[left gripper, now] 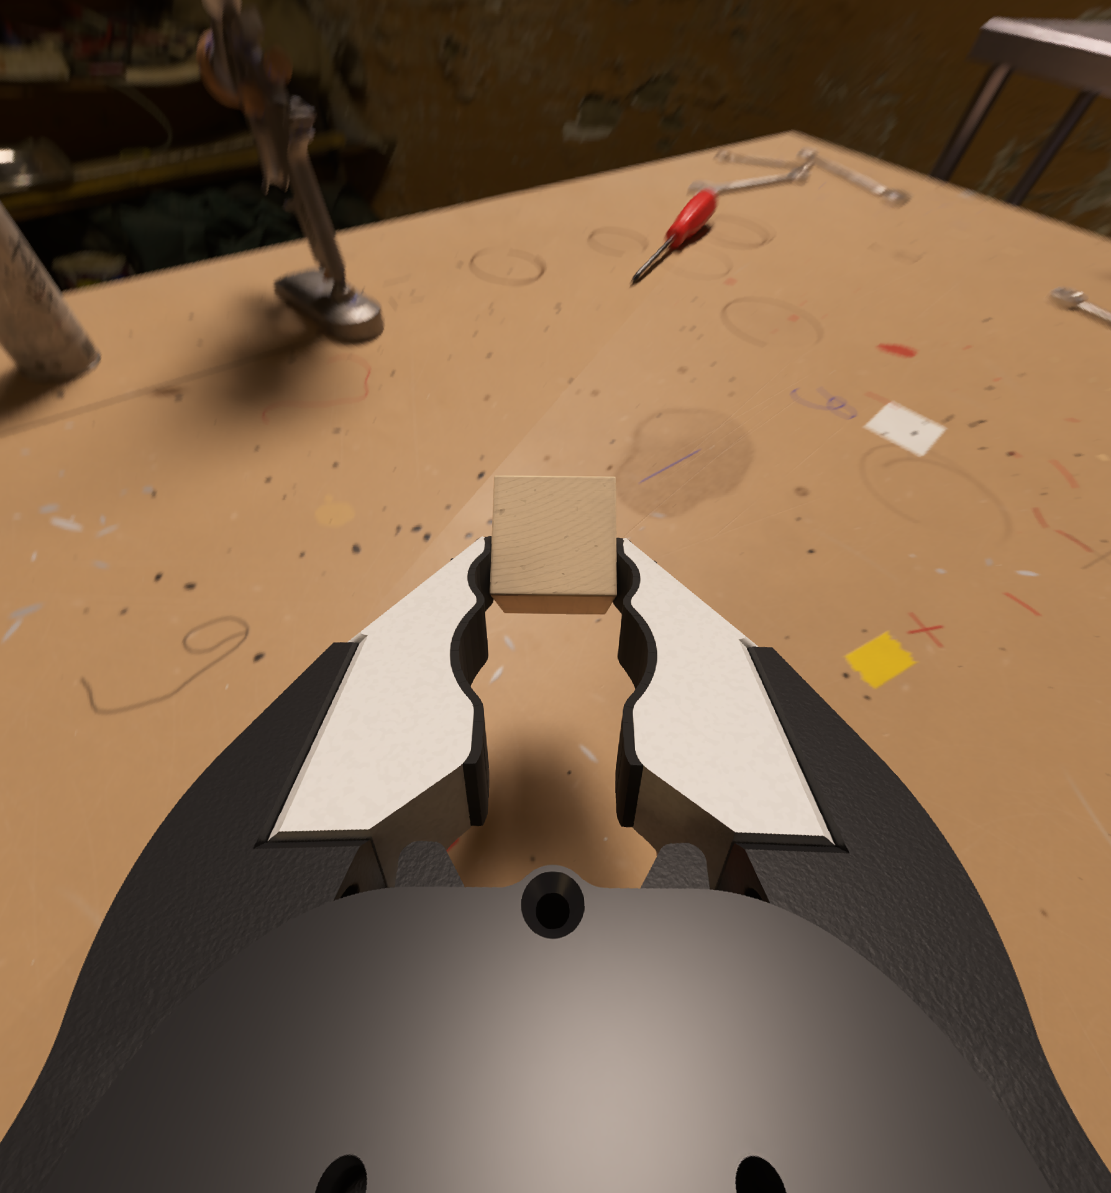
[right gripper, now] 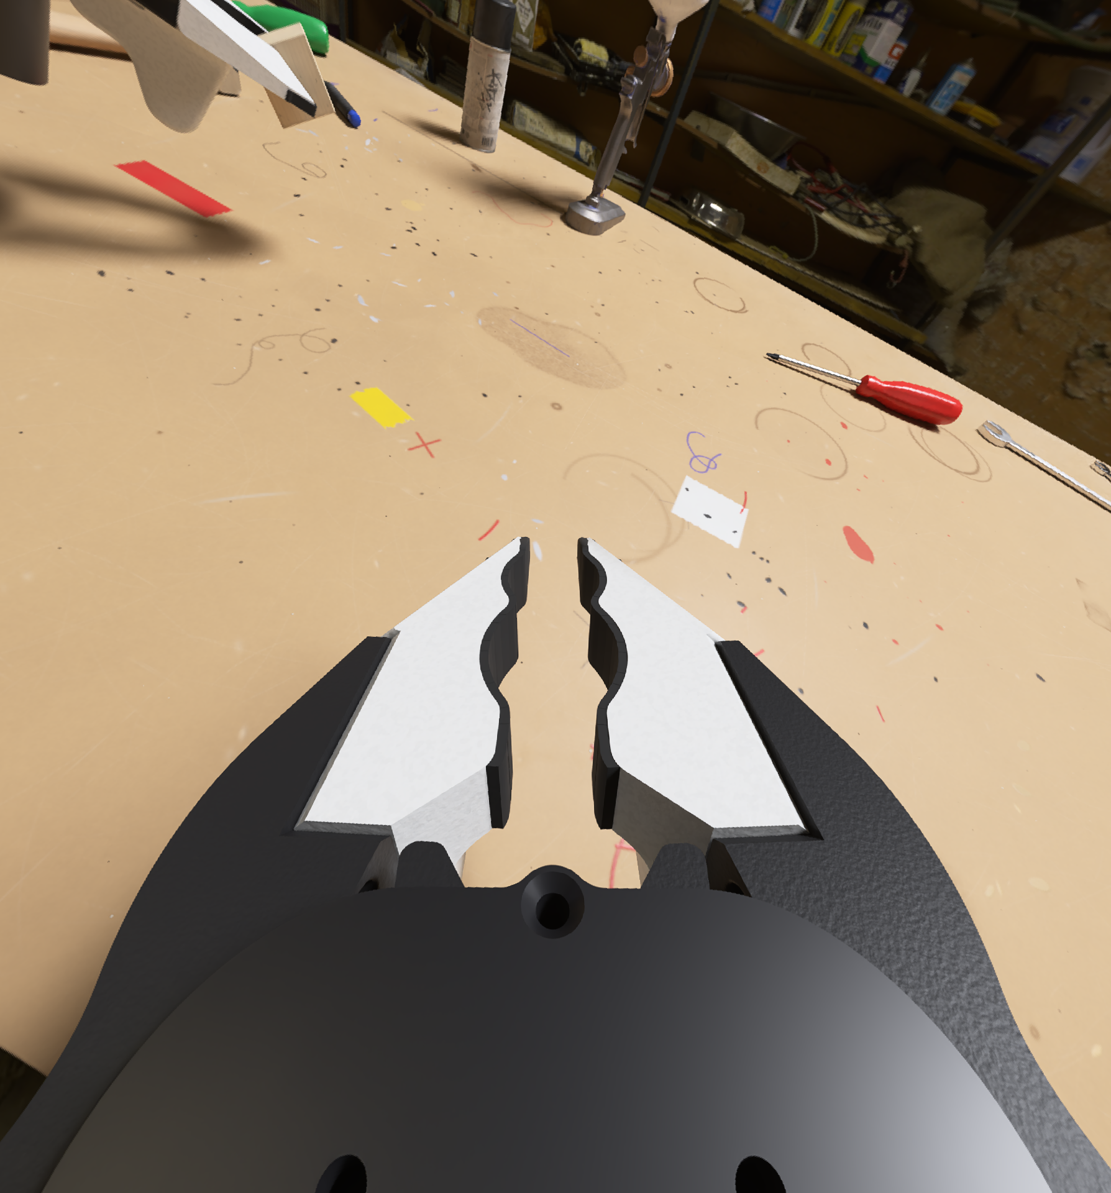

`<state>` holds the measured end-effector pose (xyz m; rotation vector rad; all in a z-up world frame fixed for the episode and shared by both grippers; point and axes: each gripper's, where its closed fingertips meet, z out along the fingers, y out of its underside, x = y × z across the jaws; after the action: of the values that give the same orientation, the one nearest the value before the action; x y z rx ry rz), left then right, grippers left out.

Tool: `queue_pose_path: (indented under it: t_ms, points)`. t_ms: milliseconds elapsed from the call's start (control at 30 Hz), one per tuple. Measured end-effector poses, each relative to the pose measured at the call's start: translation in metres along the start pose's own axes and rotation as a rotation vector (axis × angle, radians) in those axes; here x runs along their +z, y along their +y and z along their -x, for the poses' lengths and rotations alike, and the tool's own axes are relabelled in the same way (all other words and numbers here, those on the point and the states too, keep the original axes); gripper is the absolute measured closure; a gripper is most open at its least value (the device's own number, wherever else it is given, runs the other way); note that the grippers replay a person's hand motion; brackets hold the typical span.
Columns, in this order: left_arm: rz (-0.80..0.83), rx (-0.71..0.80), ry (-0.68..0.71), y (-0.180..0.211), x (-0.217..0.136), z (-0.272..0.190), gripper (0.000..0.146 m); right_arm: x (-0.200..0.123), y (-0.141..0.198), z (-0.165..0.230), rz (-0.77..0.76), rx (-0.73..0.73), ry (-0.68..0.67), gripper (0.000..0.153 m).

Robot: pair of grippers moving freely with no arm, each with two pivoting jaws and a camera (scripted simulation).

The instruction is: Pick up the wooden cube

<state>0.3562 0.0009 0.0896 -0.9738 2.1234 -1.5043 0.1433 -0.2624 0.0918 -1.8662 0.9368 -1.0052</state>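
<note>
wooden cube [left gripper: 553, 536] pinched in left tool [left gripper: 553, 568] above the table [left gripper: 282, 581]; right tool [right gripper: 553, 549] slightly spread, empty

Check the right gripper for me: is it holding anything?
No, the right gripper has only bare table between its slightly parted fingers.

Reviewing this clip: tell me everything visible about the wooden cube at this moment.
The pale, light-grained wooden cube has sharp edges, faint curved grain lines and a darker shaded underside. It sits clamped between the black inner pads of the left tongs, one fingertip against each side face, near the tips. It appears lifted clear of the speckled tan workbench; the right wrist view shows the same cube held up, tilted, above the bench. Nothing else touches it.
</note>
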Motion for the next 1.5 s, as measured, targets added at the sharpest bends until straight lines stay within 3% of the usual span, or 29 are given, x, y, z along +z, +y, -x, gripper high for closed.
queue_pose_path:
  t_ms: [267, 500, 667, 867, 1200, 1500]
  points:
    - [-0.12, 0.224, 0.125, -0.032, -0.026, -0.056, 0.11, -0.008, -0.012, -0.003, -0.054, 0.018, 0.008, 0.137]
    - [-0.16, 0.498, 0.506, -0.033, -0.066, -0.165, 0.11, -0.018, -0.033, 0.022, -0.158, 0.049, -0.164, 0.134]
    - [-0.135, 0.555, 0.737, -0.015, -0.081, -0.235, 0.11, -0.029, -0.049, 0.05, -0.245, 0.03, -0.312, 0.132]
    - [-0.079, 0.678, 0.755, 0.005, -0.085, -0.266, 0.11, -0.036, -0.056, 0.073, -0.29, -0.051, -0.375, 0.132]
    - [-0.058, 0.711, 0.846, 0.023, -0.092, -0.298, 0.11, -0.051, -0.068, 0.102, -0.385, -0.132, -0.476, 0.139]
    - [-0.04, 0.675, 0.865, 0.031, -0.086, -0.304, 0.11, -0.054, -0.064, 0.115, -0.342, -0.058, -0.617, 0.151]
